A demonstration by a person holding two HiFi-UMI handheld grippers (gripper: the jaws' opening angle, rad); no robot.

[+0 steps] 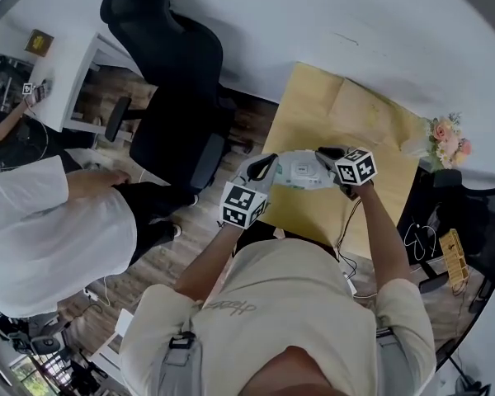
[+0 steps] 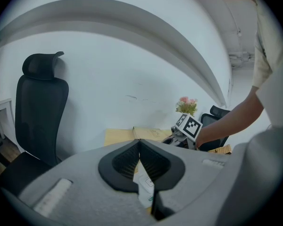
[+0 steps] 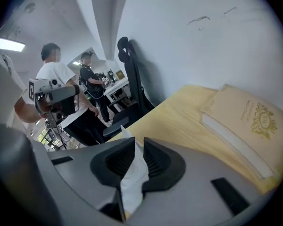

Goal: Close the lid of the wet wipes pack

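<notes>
progress: wet wipes pack (image 1: pixel 300 170) is hanging between both grippers over the yellow surface (image 1: pixel 313 106) | left gripper (image 1: pixel 263 168) jaws are clamping its left end | right gripper (image 1: pixel 327 156) jaws are pinching its white right edge | lid state unreadable, closing seemingly pending

table (image 1: pixel 307 97): light wood | book (image 3: pixel 247 121): lying flat on it | flowers (image 1: pixel 448 139): at its corner

Left claw (image 1: pixel 266 166): grey, two-jawed, marker cube on top; jaws pinched on one end of the white wet wipes pack (image 1: pixel 301 172).
Right claw (image 1: pixel 328 155): jaws clamped on the opposite end.
Forearms: bare, reaching forward, claws facing each other.
</notes>
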